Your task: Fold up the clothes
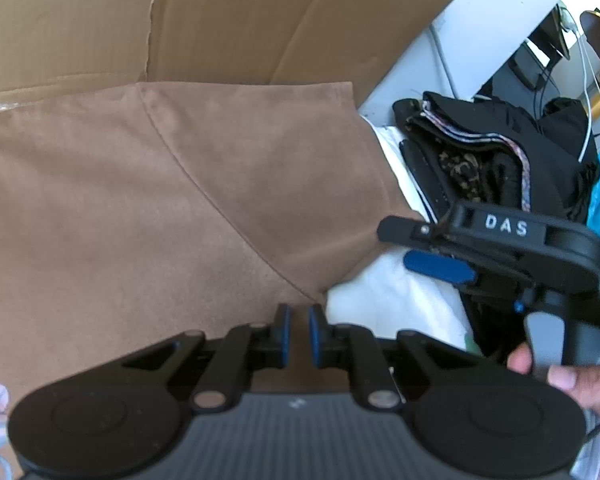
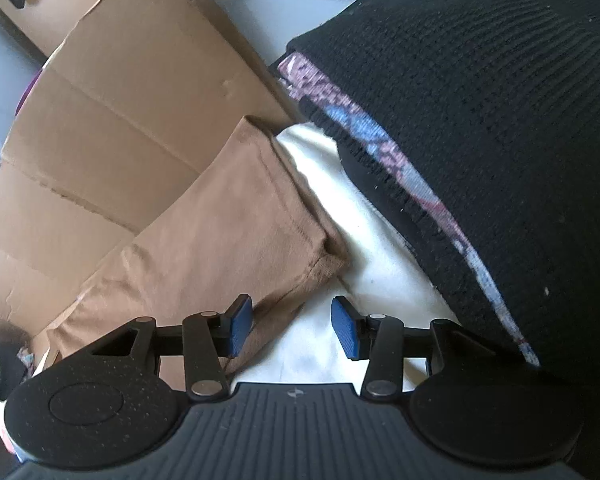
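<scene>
While the tan suede-like garment (image 1: 172, 184) lies spread across the flattened brown cardboard sheet (image 1: 228, 16), I hold the left gripper (image 1: 299, 334) low over its near edge with the fingers nearly closed. Only a narrow slit shows between the blue pads, and tan fabric fills the view behind it; I cannot tell whether a fold of cloth is pinched there, though that position suits anchoring the near edge while the other side is worked.

On the right, I have the right gripper (image 2: 292, 330) with its fingers standing apart and nothing pressed between them. The tan garment's folded, hemmed corner (image 2: 324, 256) lies just ahead of the left-hand pad, resting on a white soft fabric layer (image 2: 384, 280). I judge this to be a release or re-grip point: the corner sits flat by itself, so the fold on this side looks laid down.

A black ribbed knit garment with a pink-and-blue patterned band (image 2: 480, 112) is stacked beside it on the right, apparently the finished pile, kept apart from the working area
</scene>
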{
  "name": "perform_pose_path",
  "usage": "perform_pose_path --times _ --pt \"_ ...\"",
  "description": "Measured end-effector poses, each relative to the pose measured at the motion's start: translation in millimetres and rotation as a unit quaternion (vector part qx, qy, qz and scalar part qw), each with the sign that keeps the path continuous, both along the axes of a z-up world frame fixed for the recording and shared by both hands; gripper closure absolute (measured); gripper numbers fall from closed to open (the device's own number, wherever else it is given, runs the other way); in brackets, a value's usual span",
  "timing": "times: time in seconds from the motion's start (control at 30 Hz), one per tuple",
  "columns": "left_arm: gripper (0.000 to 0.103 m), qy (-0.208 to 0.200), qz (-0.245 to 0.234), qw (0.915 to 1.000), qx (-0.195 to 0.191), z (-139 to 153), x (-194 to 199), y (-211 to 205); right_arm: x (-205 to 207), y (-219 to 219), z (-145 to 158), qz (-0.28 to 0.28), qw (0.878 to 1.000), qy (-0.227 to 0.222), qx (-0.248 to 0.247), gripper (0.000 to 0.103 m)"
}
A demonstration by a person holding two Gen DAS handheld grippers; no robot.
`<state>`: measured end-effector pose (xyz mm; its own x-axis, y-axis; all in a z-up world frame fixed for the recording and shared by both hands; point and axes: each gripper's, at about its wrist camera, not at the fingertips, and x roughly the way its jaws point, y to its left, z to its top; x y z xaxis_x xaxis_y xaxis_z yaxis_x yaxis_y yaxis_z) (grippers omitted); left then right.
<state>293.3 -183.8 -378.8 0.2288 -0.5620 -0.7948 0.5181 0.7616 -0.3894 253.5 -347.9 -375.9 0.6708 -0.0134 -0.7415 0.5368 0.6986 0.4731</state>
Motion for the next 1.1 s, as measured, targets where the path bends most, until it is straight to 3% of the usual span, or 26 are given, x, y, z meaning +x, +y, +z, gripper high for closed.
perform_pose_path --times 0.23,0.3,0.33,0.37,0.7,1.1 --pt "0.093 -0.002 0.001 1.0 -0.003 -0.9 -0.5 -1.9 16.3 1.7 -5.7 -0.017 1.0 0.006 -0.021 0.053" --pt "0.093 -0.002 0.001 1.0 -0.004 -1.4 -0.5 -1.5 19.8 3.8 -4.4 -0.01 1.0 0.005 -0.029 0.067" --pt "0.093 -0.001 0.001 1.0 -0.005 -1.7 -0.5 -1.8 21.7 5.0 -3.4 -0.004 0.999 0.004 -0.033 0.087" --pt "0.093 -0.001 0.002 1.0 -0.006 -1.7 -1.0 -0.9 23.1 5.2 -1.5 0.002 0.999 0.001 -0.035 0.098" --pt "0.094 0.002 0.009 0.9998 -0.017 -1.5 -2.2 2.0 36.0 5.3 33.3 0.089 0.992 -0.074 -0.057 0.101" --pt "0.099 0.033 0.045 0.9975 -0.043 -9.5 -0.5 2.4 29.9 15.5 47.8 0.149 0.981 -0.122 0.001 0.101"
